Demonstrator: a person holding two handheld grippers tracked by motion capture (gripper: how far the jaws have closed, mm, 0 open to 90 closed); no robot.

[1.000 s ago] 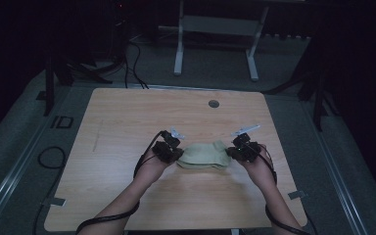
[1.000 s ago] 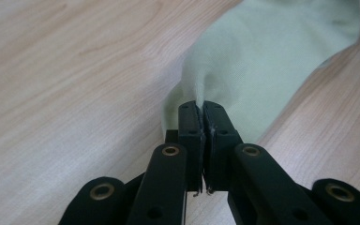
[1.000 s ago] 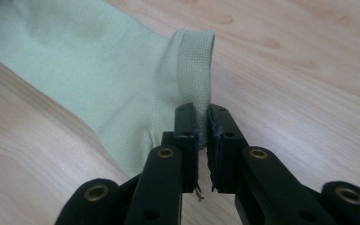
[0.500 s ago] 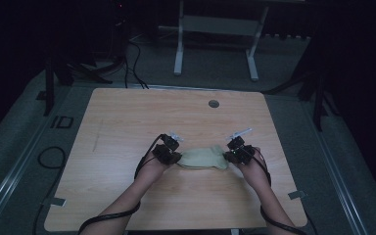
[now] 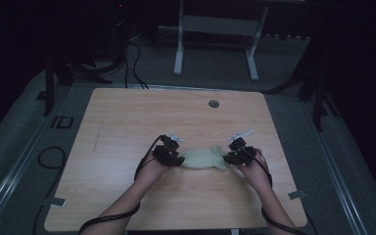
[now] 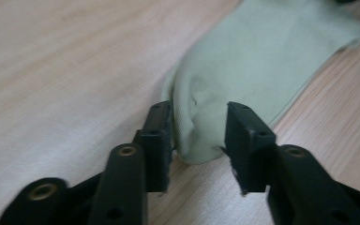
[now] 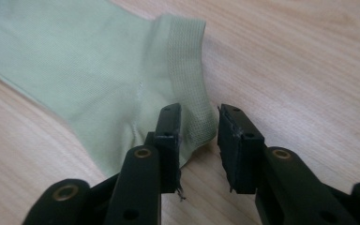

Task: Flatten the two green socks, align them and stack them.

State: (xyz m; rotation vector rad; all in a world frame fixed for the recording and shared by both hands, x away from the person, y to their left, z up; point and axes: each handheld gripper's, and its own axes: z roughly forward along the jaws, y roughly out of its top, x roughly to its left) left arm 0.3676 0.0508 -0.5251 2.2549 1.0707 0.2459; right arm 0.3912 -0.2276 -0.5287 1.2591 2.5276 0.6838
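A pale green sock (image 5: 203, 157) lies flat on the wooden table (image 5: 127, 122), stretched sideways between my two grippers. My left gripper (image 5: 176, 159) sits at its left end. In the left gripper view the rounded toe end of the sock (image 6: 262, 56) lies between the parted jaws of that gripper (image 6: 194, 117), which have just been opening. My right gripper (image 5: 227, 157) is at the right end. There the ribbed cuff of the sock (image 7: 75, 61) reaches in between the jaws of that gripper (image 7: 197, 117), which have also just been opening; a gap shows beside the right pad.
A round cable hole (image 5: 214, 104) sits near the table's far edge. Beyond the table stands a metal frame (image 5: 215, 29) on the floor, and cables (image 5: 49, 156) lie at the left. Bare wood surrounds the sock on all sides.
Both hands stay almost where they were at the sock's ends. The right hand has edged slightly inward, toward the sock.
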